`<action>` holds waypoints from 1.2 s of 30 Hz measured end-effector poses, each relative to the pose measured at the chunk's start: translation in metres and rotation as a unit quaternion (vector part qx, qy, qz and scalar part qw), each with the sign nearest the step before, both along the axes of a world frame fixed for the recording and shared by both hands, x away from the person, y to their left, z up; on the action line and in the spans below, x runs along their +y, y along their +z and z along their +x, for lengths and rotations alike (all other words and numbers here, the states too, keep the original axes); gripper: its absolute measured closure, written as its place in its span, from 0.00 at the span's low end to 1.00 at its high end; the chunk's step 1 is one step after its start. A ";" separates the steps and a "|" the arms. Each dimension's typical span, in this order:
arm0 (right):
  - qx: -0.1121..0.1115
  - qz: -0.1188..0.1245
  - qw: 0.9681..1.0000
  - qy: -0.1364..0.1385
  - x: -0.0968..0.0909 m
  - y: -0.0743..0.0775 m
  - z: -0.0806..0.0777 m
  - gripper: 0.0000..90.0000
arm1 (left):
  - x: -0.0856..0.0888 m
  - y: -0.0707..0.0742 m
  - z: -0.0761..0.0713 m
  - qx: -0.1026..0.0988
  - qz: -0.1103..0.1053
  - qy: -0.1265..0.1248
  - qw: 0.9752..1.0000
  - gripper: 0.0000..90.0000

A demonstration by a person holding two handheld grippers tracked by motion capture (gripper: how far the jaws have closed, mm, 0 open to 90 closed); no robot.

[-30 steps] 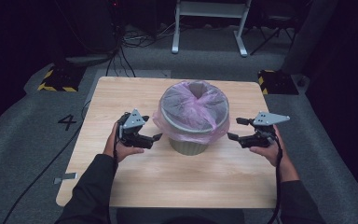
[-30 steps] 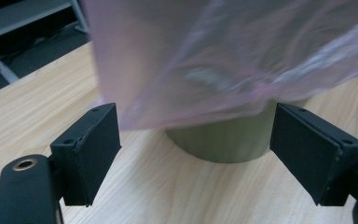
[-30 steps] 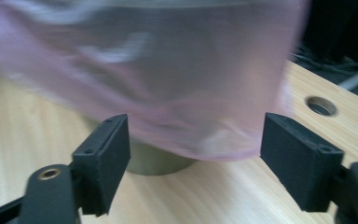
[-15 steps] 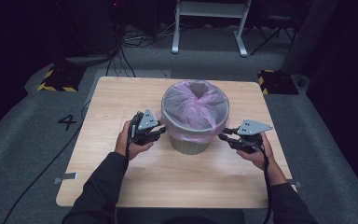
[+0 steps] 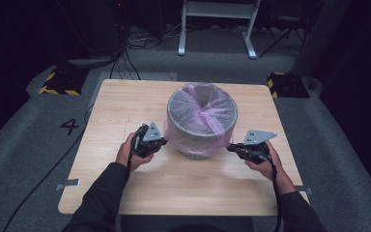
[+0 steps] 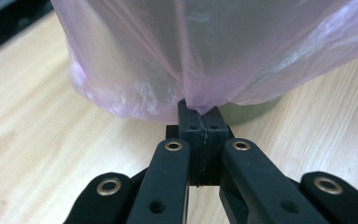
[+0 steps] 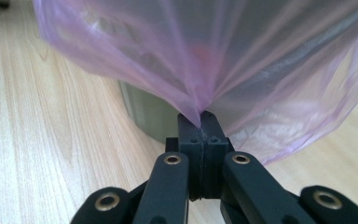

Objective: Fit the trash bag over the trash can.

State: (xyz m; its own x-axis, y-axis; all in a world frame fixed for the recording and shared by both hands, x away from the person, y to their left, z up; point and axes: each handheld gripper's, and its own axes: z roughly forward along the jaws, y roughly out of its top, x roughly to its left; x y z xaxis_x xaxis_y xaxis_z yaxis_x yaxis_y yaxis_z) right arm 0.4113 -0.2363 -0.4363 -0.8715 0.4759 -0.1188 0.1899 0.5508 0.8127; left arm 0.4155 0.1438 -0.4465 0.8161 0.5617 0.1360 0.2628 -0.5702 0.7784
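Pink bag liner pinched at both sides of a grey bin

In the high view, a round grey waste bin (image 5: 202,130) is seen near the middle of the wooden surface (image 5: 125,96), lined with a thin translucent pink bag (image 5: 207,113) whose rim is folded down over the outside of the wall; the left tongs (image 5: 163,142) are held against its left side and the right tongs (image 5: 230,148) against its right, low on the wall. In the left gripper view, the left tongs (image 6: 199,109) have just been closing and are pressed together on a gathered fold of the pink film (image 6: 200,100), with the bin's base behind. In the right gripper view, the right tongs (image 7: 199,122) have likewise just been closing and are pinching a fold of the bag's hanging edge (image 7: 193,109) just above them.
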 end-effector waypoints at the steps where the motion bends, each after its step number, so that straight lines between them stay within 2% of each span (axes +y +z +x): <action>1: 0.000 0.000 1.000 0.000 0.000 0.000 0.000 1.00 | 0.000 0.000 0.000 0.000 0.000 0.000 1.000 1.00; 3: 0.025 0.010 1.000 -0.003 -0.002 -0.007 0.007 1.00 | -0.001 -0.007 0.002 0.010 0.006 0.005 1.000 1.00; 4: 0.048 0.015 0.999 -0.004 -0.003 -0.014 0.014 1.00 | -0.002 -0.013 0.005 0.018 0.004 0.007 1.000 1.00; 7: 0.056 0.005 0.998 -0.009 -0.002 -0.019 0.018 1.00 | -0.003 -0.017 0.008 0.022 0.007 0.010 1.000 1.00; 9: 0.071 0.008 0.997 -0.022 -0.004 -0.025 0.024 1.00 | -0.003 -0.021 0.011 0.029 0.004 0.013 0.999 0.99; 11: 0.076 0.010 0.997 -0.026 -0.005 -0.027 0.026 1.00 | -0.003 -0.024 0.012 0.034 0.010 0.017 0.999 0.92; 12: 0.080 0.011 0.996 -0.031 -0.007 -0.028 0.028 1.00 | -0.002 -0.026 0.013 0.032 0.012 0.025 0.999 0.92; 13: 0.085 0.013 0.996 -0.033 -0.009 -0.030 0.029 0.99 | -0.001 -0.027 0.013 0.039 0.011 0.028 0.999 0.79; 14: 0.088 0.012 0.995 -0.035 -0.010 -0.031 0.029 0.97 | 0.001 -0.027 0.012 0.045 -0.001 0.024 0.999 0.68; 15: 0.083 0.009 0.995 -0.047 -0.012 -0.031 0.029 0.85 | 0.004 -0.026 0.009 0.044 -0.008 0.036 0.998 0.44; 16: 0.083 0.009 0.995 -0.047 -0.012 -0.031 0.029 0.85 | 0.004 -0.026 0.009 0.044 -0.008 0.036 0.998 0.34; 17: 0.083 0.016 0.995 -0.050 -0.014 -0.030 0.029 0.77 | 0.007 -0.026 0.006 0.045 -0.011 0.040 0.998 0.34; 18: 0.087 0.030 0.995 -0.047 -0.018 -0.028 0.029 0.63 | 0.008 -0.025 0.004 0.050 -0.016 0.041 0.998 0.23; 19: 0.093 0.037 0.994 -0.043 -0.020 -0.026 0.028 0.56 | 0.011 -0.025 0.001 0.050 -0.017 0.041 0.998 0.19; 20: 0.094 0.047 0.994 -0.039 -0.026 -0.021 0.024 0.40 | 0.017 -0.025 -0.007 0.044 -0.019 0.046 0.998 0.18; 21: 0.094 0.047 0.994 -0.039 -0.026 -0.021 0.024 0.40 | 0.017 -0.025 -0.007 0.044 -0.019 0.046 0.998 0.18; 24: 0.085 0.054 0.994 -0.049 -0.033 -0.015 0.017 0.28 | 0.025 -0.024 -0.018 0.043 -0.019 0.054 0.997 0.18; 27: 0.076 0.052 0.994 -0.052 -0.038 -0.010 0.009 0.24 | 0.032 -0.025 -0.028 0.046 -0.027 0.058 0.997 0.18; 30: 0.064 0.050 0.995 -0.054 -0.042 -0.006 0.002 0.23 | 0.037 -0.028 -0.036 0.047 -0.020 0.065 0.997 0.18; 32: 0.055 0.060 0.995 -0.054 -0.047 -0.001 -0.004 0.24 | 0.040 -0.034 -0.043 0.062 -0.029 0.055 0.996 0.18; 33: 0.054 0.063 0.995 -0.052 -0.048 0.001 -0.006 0.25 | 0.040 -0.034 -0.043 0.062 -0.029 0.055 0.996 0.18; 35: 0.051 0.066 0.995 -0.054 -0.049 0.004 -0.008 0.25 | 0.042 -0.038 -0.048 0.068 -0.028 0.049 0.996 0.18; 36: 0.045 0.067 0.995 -0.057 -0.049 0.007 -0.009 0.25 | 0.042 -0.039 -0.051 0.068 -0.014 0.047 0.996 0.18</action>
